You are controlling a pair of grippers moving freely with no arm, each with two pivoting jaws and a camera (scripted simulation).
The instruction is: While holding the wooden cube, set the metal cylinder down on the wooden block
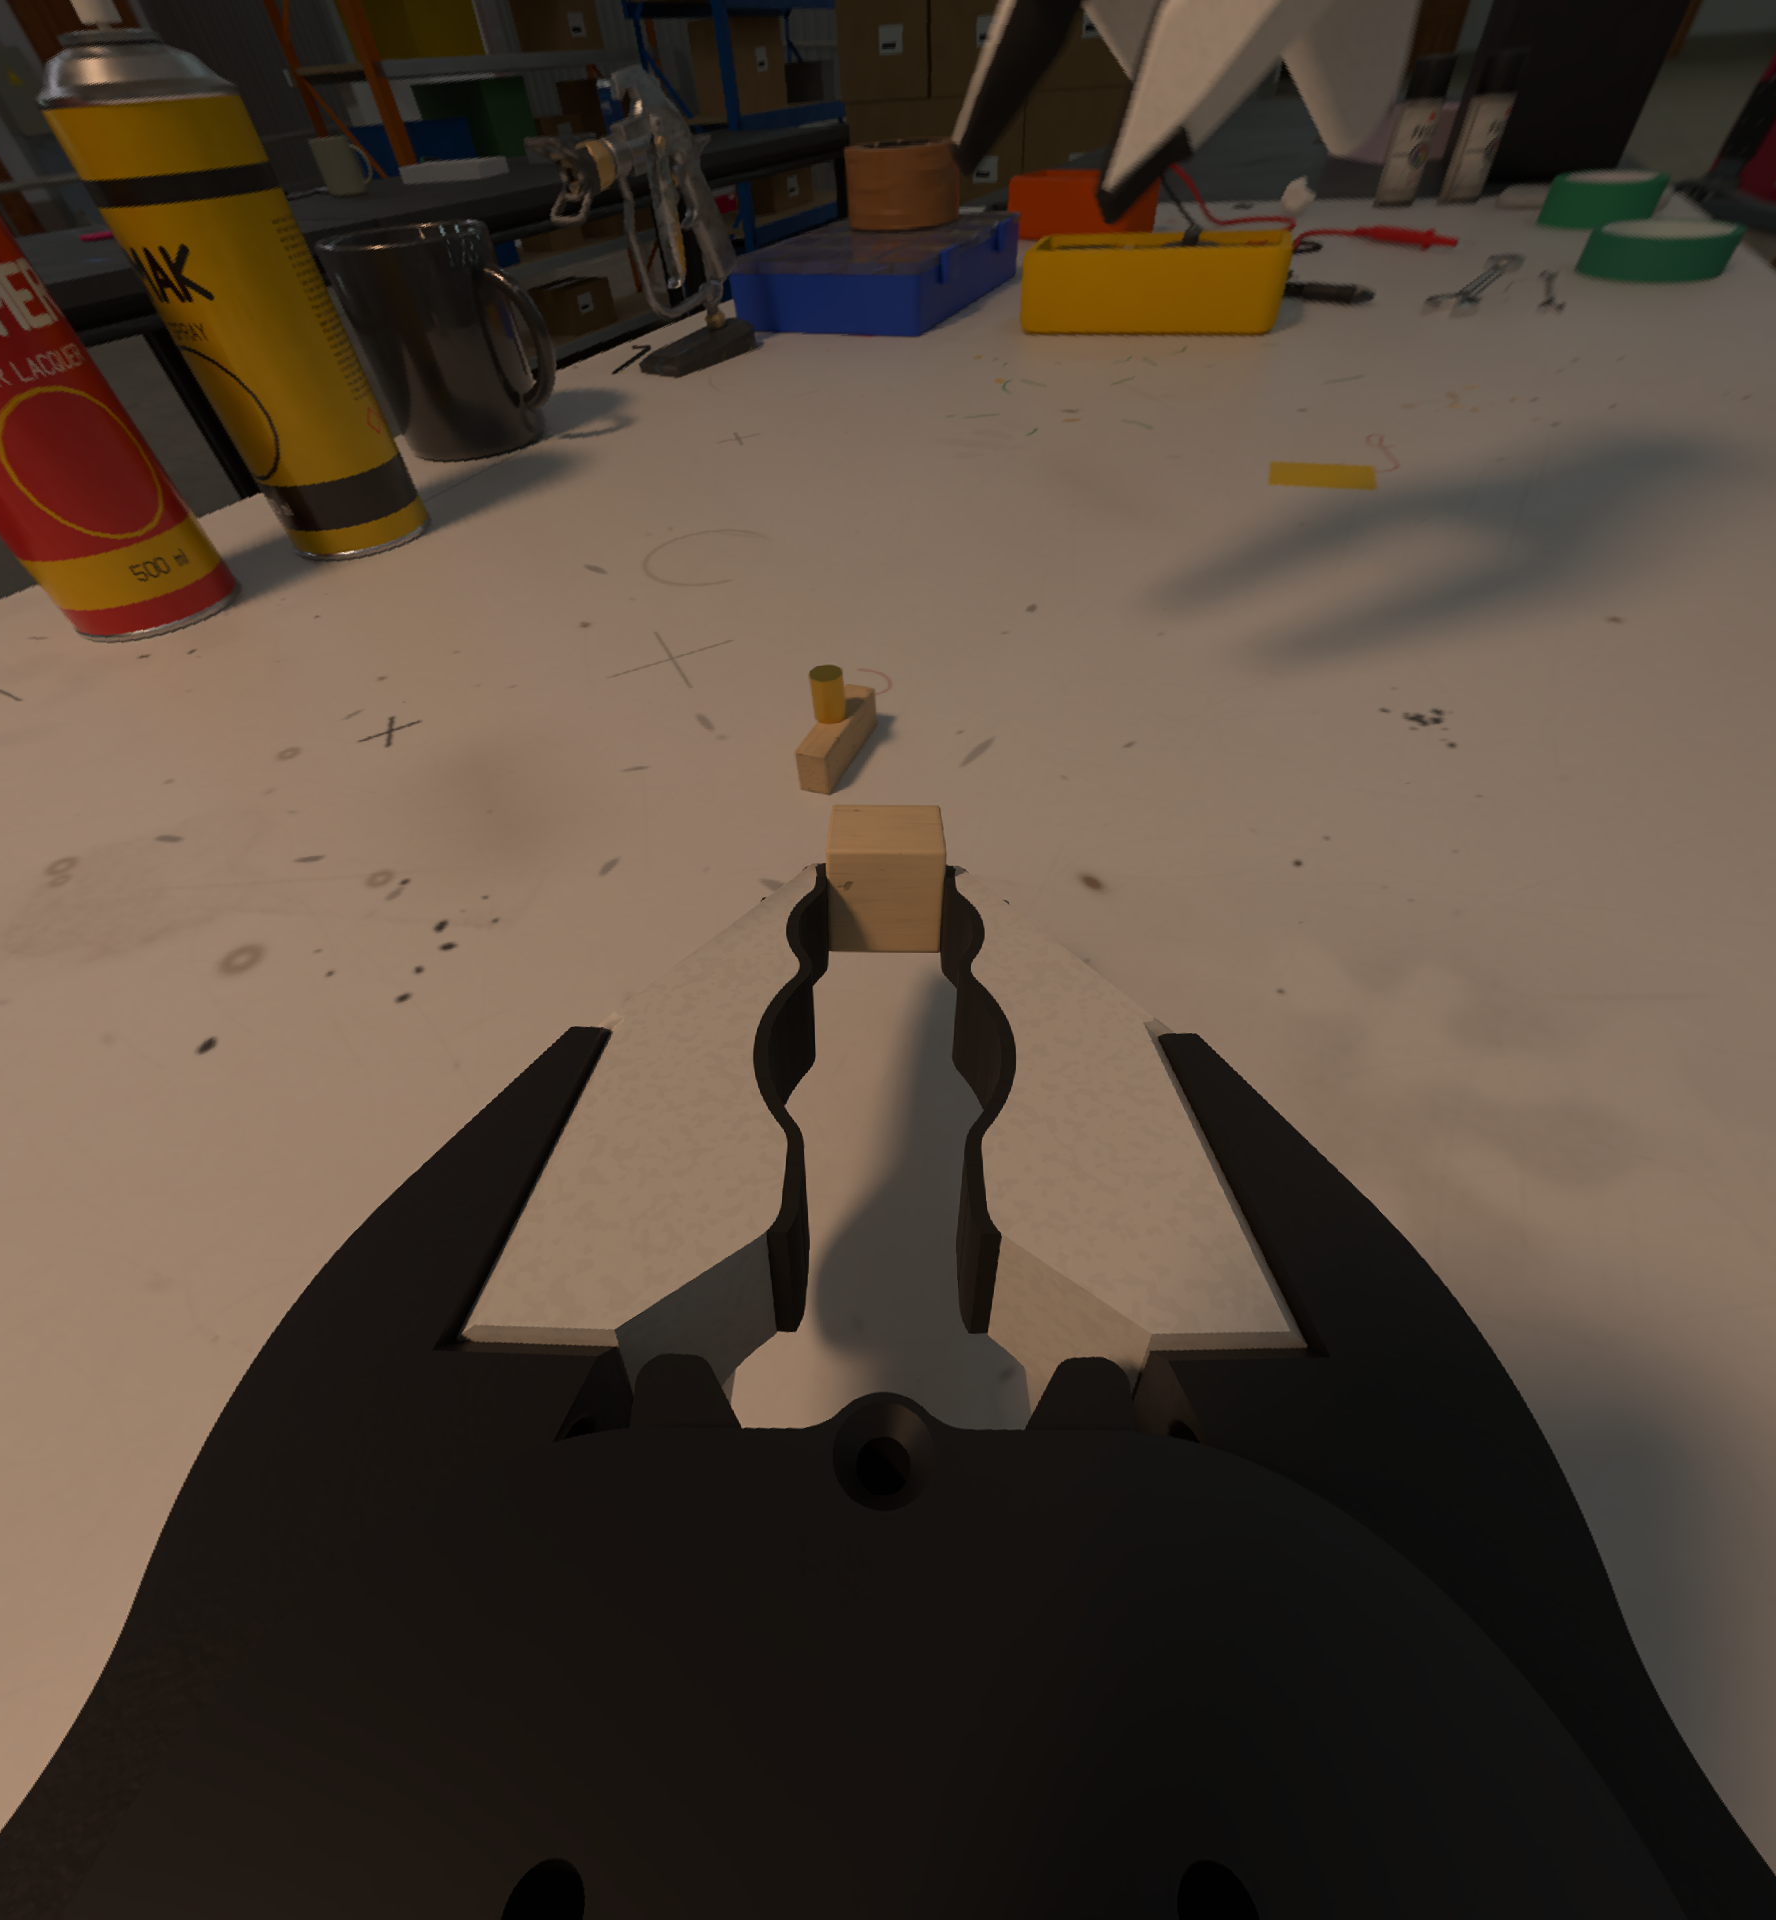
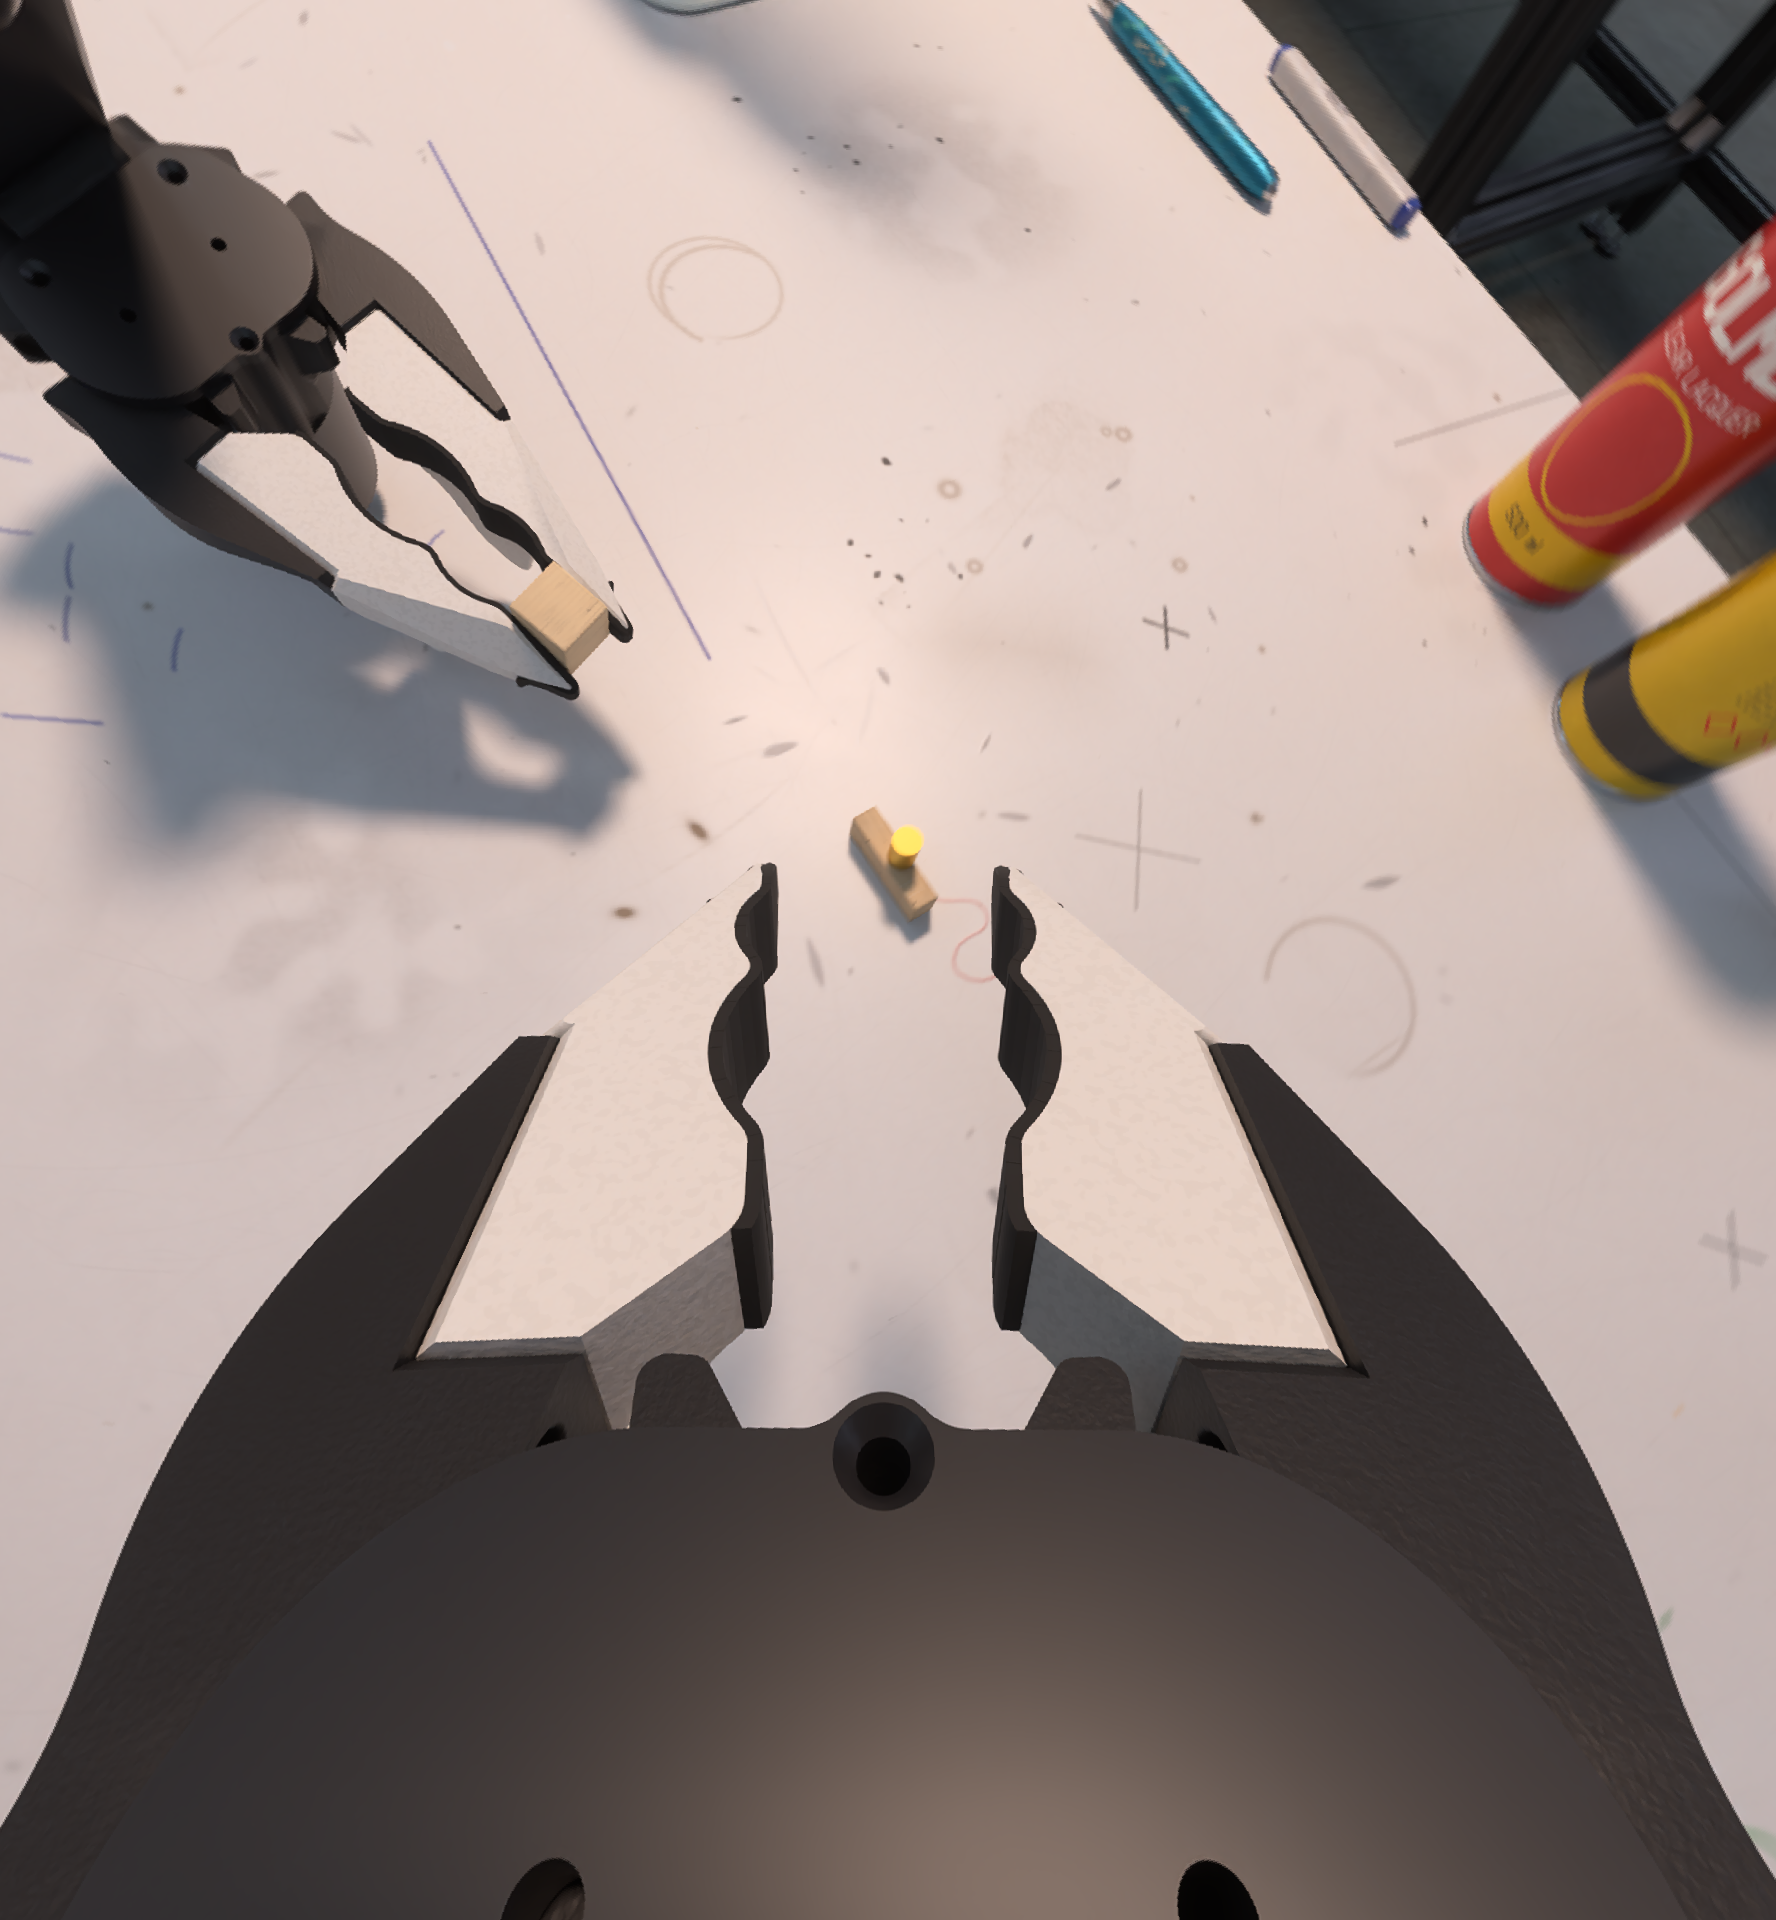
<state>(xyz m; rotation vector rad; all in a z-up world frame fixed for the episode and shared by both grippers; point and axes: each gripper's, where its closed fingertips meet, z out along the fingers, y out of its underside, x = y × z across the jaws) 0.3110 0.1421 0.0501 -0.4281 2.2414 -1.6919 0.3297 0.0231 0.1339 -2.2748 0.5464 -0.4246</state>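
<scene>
My left gripper [image 1: 886,883] is shut on the wooden cube [image 1: 884,878], held above the table; it also shows in the right wrist view [image 2: 593,644] with the cube [image 2: 559,615] between its tips. A small yellow metal cylinder [image 1: 826,694] stands upright on the wooden block [image 1: 836,740], which lies on the white table beyond the cube. In the right wrist view the cylinder [image 2: 905,844] stands on the block [image 2: 894,864]. My right gripper [image 2: 886,883] is open and empty, high above the block. It appears at the top of the left wrist view [image 1: 1071,156].
Red [image 1: 42,436] and yellow [image 1: 229,301] spray cans and a dark mug [image 1: 437,332] stand at the table's left. A blue case [image 1: 873,275], yellow box [image 1: 1154,281], green tape rolls [image 1: 1653,249] and wrenches [image 1: 1476,283] lie far back. Pens [image 2: 1190,99] lie near the table edge.
</scene>
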